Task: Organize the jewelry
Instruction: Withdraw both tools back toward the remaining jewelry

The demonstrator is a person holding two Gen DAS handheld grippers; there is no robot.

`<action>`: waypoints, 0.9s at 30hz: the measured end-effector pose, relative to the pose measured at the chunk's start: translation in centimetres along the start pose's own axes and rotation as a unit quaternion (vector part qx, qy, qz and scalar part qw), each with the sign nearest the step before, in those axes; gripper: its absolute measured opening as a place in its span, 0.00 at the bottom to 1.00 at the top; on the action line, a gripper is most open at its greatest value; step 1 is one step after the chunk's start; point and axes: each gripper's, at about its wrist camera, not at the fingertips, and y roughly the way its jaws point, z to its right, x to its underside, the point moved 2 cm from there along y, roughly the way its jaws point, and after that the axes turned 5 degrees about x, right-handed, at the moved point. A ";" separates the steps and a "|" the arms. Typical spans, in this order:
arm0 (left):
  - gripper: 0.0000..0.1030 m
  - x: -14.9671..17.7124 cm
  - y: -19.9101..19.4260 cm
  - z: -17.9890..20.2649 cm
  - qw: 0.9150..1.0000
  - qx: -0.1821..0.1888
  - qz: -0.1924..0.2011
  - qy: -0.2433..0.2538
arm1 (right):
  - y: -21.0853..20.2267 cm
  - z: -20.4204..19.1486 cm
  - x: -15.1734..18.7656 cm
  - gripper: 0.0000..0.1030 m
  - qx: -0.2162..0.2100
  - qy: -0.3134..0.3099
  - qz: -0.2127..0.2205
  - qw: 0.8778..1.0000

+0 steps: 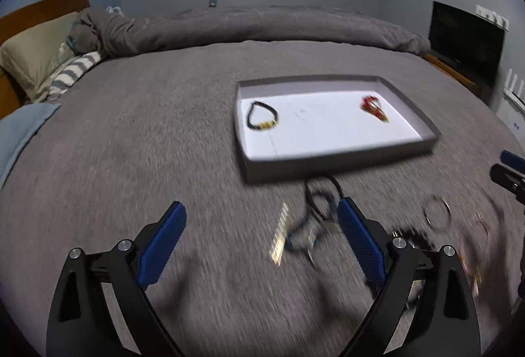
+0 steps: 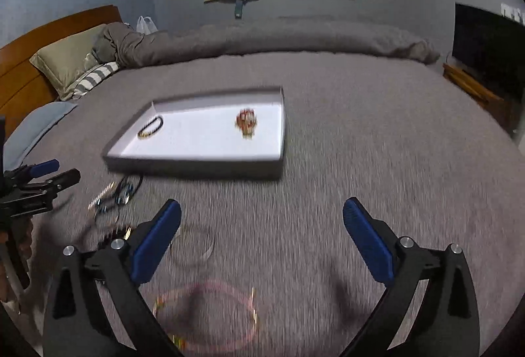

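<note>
Both grippers, left [image 1: 259, 215] and right [image 2: 262, 212], stand wide apart and hold nothing. Near them, loose jewelry lies on the blanket [image 1: 131, 143]: a pink necklace [image 2: 206, 317] below the right gripper, a blurred tangle [image 1: 311, 219] by the left. Beyond, the tray [image 1: 341, 160] holds a black bracelet [image 1: 262, 115] and a red piece [image 1: 374, 107]. Judged mid-sorting; next calls for closing on one loose piece.

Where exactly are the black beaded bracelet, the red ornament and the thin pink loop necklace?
Black beaded bracelet with gold clasp [image 1: 262, 115]: left wrist view, on its gold clasp, inside the white tray.
Red and gold ornament [image 2: 246, 122]: right wrist view, on its blurred middle.
Thin pink loop necklace [image 2: 252, 324]: right wrist view, on its right strand.
</note>
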 end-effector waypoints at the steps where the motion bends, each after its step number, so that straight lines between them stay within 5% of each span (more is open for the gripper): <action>1: 0.92 0.7 -0.4 0.5 1.000 0.000 -0.001 0.006 | -0.2 0.0 0.7 0.95 -0.003 -0.001 -0.005 1.000; 13: 0.93 5.2 -2.5 5.8 0.998 0.004 -0.007 0.058 | -4.0 -1.0 6.5 0.95 -0.006 -0.035 -0.006 0.999; 27: 0.93 7.3 -2.3 7.6 0.995 0.052 -0.019 0.082 | -4.0 -2.4 8.1 0.88 -0.023 -0.089 -0.001 0.996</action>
